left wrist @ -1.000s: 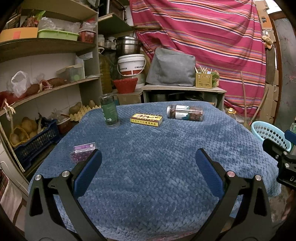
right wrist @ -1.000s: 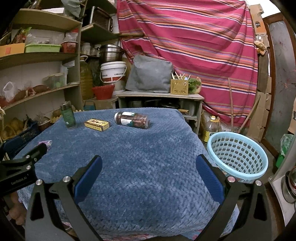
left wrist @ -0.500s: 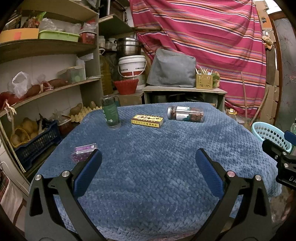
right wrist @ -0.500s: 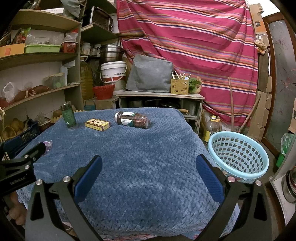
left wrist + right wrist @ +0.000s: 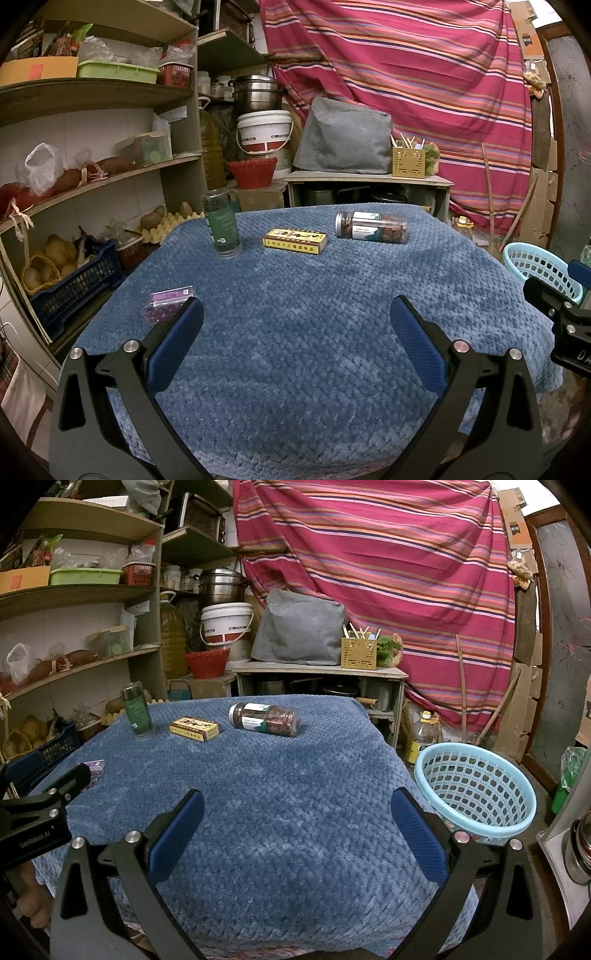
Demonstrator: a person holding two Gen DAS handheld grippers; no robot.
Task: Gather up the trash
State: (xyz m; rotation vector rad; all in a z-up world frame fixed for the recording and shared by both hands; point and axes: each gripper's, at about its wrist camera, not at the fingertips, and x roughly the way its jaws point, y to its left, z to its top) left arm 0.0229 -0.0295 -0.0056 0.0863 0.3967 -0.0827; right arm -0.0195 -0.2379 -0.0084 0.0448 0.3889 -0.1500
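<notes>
On the blue-covered table (image 5: 295, 295) an upright green jar (image 5: 221, 229), a yellow box (image 5: 294, 241) and a clear jar (image 5: 371, 232) lying on its side sit at the far side. A small purple packet (image 5: 166, 306) lies near the left edge. The same jar (image 5: 137, 710), box (image 5: 194, 729), lying jar (image 5: 265, 720) and packet (image 5: 94, 770) show in the right wrist view. My left gripper (image 5: 295, 332) is open and empty over the near table. My right gripper (image 5: 295, 816) is open and empty. A light-blue basket (image 5: 476, 790) stands on the floor at the right.
Shelves (image 5: 92, 177) with food, bags and crates stand at the left. A low cabinet (image 5: 369, 184) with a grey cover, a white bucket (image 5: 264, 133) and a striped curtain (image 5: 406, 74) are behind the table. An oil bottle (image 5: 423, 738) stands by the basket.
Both grippers have barely moved; the left view shifted slightly. Nothing on the table has changed.
</notes>
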